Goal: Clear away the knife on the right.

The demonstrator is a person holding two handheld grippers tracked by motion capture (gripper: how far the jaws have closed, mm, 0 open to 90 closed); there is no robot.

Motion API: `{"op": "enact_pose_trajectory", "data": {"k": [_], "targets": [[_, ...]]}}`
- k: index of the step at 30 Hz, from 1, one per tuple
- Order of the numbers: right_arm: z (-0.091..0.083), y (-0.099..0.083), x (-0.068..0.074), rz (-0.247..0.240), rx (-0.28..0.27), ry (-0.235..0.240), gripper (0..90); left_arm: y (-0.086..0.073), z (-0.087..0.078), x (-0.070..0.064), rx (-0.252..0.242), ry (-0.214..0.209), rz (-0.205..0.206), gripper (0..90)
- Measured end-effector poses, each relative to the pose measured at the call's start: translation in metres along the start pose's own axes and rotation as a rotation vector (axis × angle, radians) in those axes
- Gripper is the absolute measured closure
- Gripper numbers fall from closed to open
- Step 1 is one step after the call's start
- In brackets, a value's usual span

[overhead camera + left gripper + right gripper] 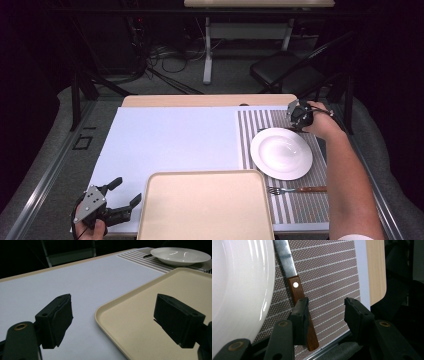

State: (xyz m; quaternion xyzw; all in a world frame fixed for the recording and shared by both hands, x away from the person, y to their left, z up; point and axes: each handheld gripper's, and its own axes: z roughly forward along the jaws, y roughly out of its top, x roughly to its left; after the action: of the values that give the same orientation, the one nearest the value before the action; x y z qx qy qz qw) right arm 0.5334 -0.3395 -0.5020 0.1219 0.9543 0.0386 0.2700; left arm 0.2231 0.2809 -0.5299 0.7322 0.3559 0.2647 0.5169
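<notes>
Wooden-handled knife [299,305] lying on striped placemat [329,277] at far side of plate [239,290]. Right gripper [325,315] hovering, jaws apart, one jaw overlapping handle. Shift sideways, straddle handle, close squarely, avoid plate rim. Left gripper [122,192] idling spread beside tray [205,205].

Your right gripper [325,315] is showing matt black plastic jaws over a knife [297,293] with a brown wooden handle, one bright rivet, and a dull, smeared metal blade. The plate [239,290] is gleaming glossy white, ceramic by its look. The striped placemat [327,277] is reading as coarse woven mesh. You're seeing a smooth matt beige plastic tray [150,305], faintly speckled, on a matt pale sheet [75,282].
</notes>
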Motion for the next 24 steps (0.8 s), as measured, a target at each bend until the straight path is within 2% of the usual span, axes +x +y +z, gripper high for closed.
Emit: {"op": "enact_pose_trajectory", "data": {"k": [7,11,12,13,15,17,24], "targets": [[0.003,-0.002,0.000,-0.076,0.006,0.032,53.1,0.000,0.001,0.000,0.004,0.001,-0.001,15.6],[0.007,-0.001,0.003,-0.088,0.019,0.054,53.9,0.000,0.001,0.000,0.002,0.000,-0.003,15.6],[0.007,-0.001,0.005,-0.074,0.028,0.058,54.0,0.000,0.001,0.000,0.002,0.000,-0.003,15.6],[0.008,0.000,0.004,-0.100,0.029,0.059,54.0,0.000,0.001,0.000,0.003,0.000,-0.001,15.7],[0.010,0.000,0.006,-0.088,0.031,0.062,54.3,0.000,0.001,0.000,0.002,-0.002,-0.001,15.6],[0.010,0.001,0.005,-0.110,0.036,0.066,54.6,0.000,0.001,0.000,0.006,-0.003,0.000,15.6],[0.014,-0.001,0.006,-0.118,0.055,0.076,54.9,-0.001,0.002,0.000,0.009,-0.002,0.002,15.7]]}}
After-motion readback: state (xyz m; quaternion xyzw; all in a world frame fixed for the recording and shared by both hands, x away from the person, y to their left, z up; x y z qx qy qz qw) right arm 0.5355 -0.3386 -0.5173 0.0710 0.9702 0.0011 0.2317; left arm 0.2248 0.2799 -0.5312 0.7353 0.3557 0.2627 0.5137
